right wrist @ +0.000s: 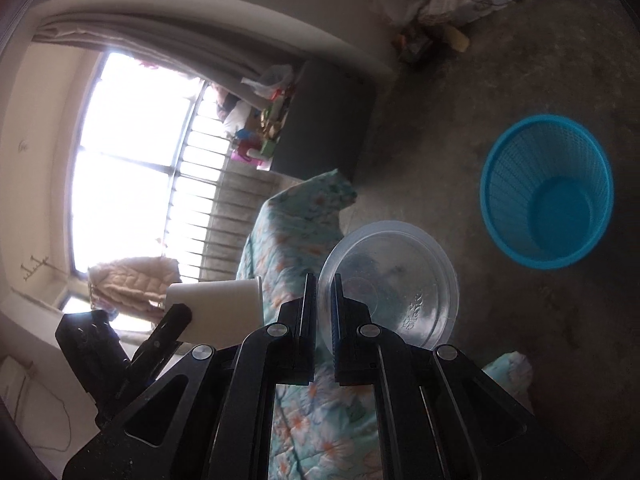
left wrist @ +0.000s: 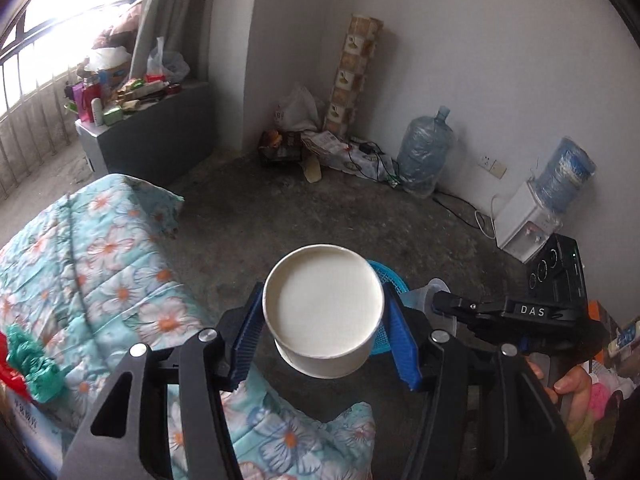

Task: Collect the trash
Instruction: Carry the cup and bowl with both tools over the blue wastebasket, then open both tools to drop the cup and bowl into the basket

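Paper cup [left wrist: 323,308], frame centre, pinched by left tongs [left wrist: 326,340]; right tongs [right wrist: 326,312] clamp clear plastic lid [right wrist: 394,284], blue wastebasket [right wrist: 546,192] at right.

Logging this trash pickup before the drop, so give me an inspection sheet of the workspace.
Surface: bare grey concrete floor; floral turquoise quilt on bed.
Job's things: white paper cup; clear round plastic lid; blue mesh plastic wastebasket, upright, nothing seen inside.
Clutter: bags and boxes in corner; crowded grey cabinet.
Tongs: left tongs clamp cup; right tongs pinch lid's rim.
Cables: black wires along wall.
Surroundings: barred window; water dispenser.
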Available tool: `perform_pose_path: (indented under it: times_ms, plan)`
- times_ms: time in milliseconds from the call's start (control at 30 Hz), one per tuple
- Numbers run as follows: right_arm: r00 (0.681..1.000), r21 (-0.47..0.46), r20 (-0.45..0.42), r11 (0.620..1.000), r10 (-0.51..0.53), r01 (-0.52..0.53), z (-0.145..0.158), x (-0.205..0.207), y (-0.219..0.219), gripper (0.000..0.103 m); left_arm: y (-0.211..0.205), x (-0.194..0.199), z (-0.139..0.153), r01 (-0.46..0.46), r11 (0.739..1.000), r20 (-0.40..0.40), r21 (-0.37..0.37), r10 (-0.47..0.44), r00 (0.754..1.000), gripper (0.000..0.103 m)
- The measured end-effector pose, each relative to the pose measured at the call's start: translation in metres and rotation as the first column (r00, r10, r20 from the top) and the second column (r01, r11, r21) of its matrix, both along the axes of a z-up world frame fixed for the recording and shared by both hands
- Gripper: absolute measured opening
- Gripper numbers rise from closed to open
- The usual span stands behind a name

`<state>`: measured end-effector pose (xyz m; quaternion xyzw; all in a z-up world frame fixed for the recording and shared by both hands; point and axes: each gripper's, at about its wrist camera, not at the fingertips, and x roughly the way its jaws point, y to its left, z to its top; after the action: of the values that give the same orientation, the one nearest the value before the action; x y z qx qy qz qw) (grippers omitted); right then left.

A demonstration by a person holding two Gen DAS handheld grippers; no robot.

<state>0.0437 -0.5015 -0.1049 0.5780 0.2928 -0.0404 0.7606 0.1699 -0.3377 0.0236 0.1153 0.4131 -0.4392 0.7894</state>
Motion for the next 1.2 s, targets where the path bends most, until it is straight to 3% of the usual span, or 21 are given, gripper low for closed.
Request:
perform_pose_path:
  times_ms: [333,533,633,667,700,733,800,933,1200]
  plan:
    - [0.981,0.136,-0.168,0.983,-0.097,0.121,-0.091,0.024,-0.069,0.008,-0.115,0.030,-0.089,0.090,0.987,-0.107,0.130,-0.076,0.991,0.056]
    - [0.951,0.137,-0.298,0.982,-0.084,0.129,-0.129,0.044,-0.094,0.013,-0.157,0.045,-0.131,0.109,0.982,-0.164,0.157,-0.083,0.983,0.056]
    - [0.928,0.130,-0.363,0.981,-0.088,0.144,-0.147,0.046,-0.108,0.039,-0.175,0.049,-0.149,0.116,0.980,-0.188,0.163,-0.085,0.979,0.057]
    - [0.916,0.122,-0.390,0.981,-0.094,0.152,-0.152,0.046,-0.111,0.058,-0.181,0.049,-0.154,0.128,0.977,-0.201,0.168,-0.094,0.975,0.057]
    - [0.907,0.118,-0.409,0.979,-0.103,0.164,-0.156,0.044,-0.114,0.065,-0.187,0.049,-0.160,0.141,0.974,-0.217,0.175,-0.102,0.971,0.059]
    - [0.896,0.114,-0.429,0.978,-0.111,0.175,-0.162,0.041,-0.117,0.065,-0.192,0.047,-0.164,0.147,0.972,-0.228,0.183,-0.104,0.968,0.066]
    - [0.870,0.110,-0.477,0.974,-0.125,0.200,-0.172,0.032,-0.122,0.070,-0.198,0.044,-0.168,0.150,0.972,-0.233,0.181,-0.106,0.967,0.071]
    - [0.861,0.109,-0.483,0.965,-0.157,0.237,-0.175,0.009,-0.123,0.072,-0.195,0.036,-0.167,0.169,0.973,-0.242,0.155,-0.129,0.962,0.075]
    - [0.877,-0.056,-0.408,0.966,-0.254,0.254,-0.119,-0.042,-0.091,0.072,-0.157,0.019,-0.110,0.166,0.986,-0.200,0.027,-0.157,0.967,0.076]
